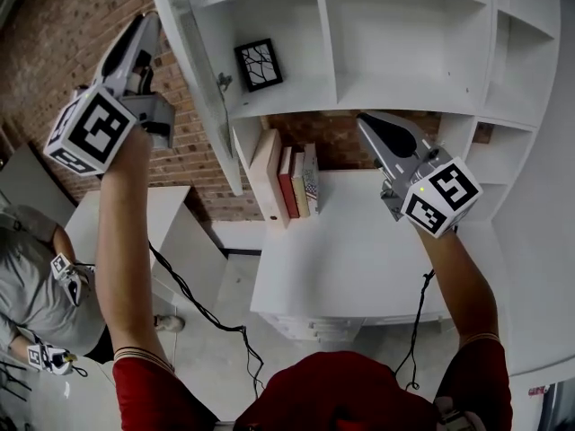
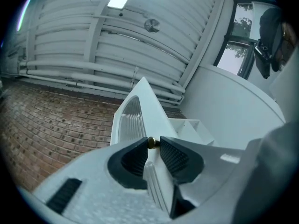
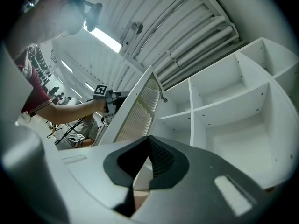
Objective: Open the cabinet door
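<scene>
My right claw (image 1: 367, 120) hangs idle at the near right, its pads closed on nothing. My left claw (image 2: 151, 143) pinches the brass knob (image 2: 151, 143) of the door (image 1: 202, 88), which stands swung wide at the left of the cabinet (image 1: 413, 88). The opening looks nearly done; next I should release cleanly.

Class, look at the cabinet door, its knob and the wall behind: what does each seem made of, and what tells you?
Door: white painted wood or board, matte, with a ribbed insert that may be glass or plastic.
Knob: brass-coloured metal, judging by its shine.
Wall: red brick, matte, with pale mortar lines.
</scene>
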`<state>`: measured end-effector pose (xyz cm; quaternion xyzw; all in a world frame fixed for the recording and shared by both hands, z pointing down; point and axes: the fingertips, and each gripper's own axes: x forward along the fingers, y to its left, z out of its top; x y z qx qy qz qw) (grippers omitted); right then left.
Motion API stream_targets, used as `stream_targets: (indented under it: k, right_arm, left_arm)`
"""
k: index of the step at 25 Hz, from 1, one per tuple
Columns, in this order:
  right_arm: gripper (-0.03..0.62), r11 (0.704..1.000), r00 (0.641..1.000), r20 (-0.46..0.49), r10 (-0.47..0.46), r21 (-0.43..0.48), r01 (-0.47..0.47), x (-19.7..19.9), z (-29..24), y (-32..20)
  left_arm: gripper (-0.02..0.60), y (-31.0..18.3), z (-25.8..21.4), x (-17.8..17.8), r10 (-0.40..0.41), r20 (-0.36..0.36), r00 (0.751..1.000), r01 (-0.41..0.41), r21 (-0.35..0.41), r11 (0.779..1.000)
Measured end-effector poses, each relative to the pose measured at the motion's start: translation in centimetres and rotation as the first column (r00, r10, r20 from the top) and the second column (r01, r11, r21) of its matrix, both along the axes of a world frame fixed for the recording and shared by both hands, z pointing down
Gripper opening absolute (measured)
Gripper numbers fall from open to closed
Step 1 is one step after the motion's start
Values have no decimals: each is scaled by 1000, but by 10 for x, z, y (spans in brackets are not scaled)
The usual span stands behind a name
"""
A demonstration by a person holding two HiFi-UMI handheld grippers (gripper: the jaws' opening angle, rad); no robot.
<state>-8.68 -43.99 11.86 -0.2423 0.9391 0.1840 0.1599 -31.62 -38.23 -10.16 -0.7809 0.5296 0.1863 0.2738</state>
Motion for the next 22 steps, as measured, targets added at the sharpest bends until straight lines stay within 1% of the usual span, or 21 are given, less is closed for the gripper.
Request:
stream_targets:
  k: [2,5,7,16,22]
  right_arm:
    - [12,1000,1000,-3,-5,0,5,-9,2,7]
    - [12,1000,1000,-13,-9,2,9,-24,3,20]
    - [12,1000,1000,-15,-14,-1,14,-30,3,22]
    - [12,1000,1000,-2,-24,-19,24,-27,13,4]
    - [12,999,1000,9,-20,-25,21,-27,19,-2]
  left_arm:
    - [83,13,1,-13,-18,-2,1000,18,10,1000]
    - [49,33,2,-33,-37,-4,999,37,24,999]
    - [43,37,1,-40,-46,-6,999,46,25,999]
    - [43,29,6,-50,-86,-30,996,87,30,996]
    - [32,22,10,-54,-104,-19,994,105,20,994]
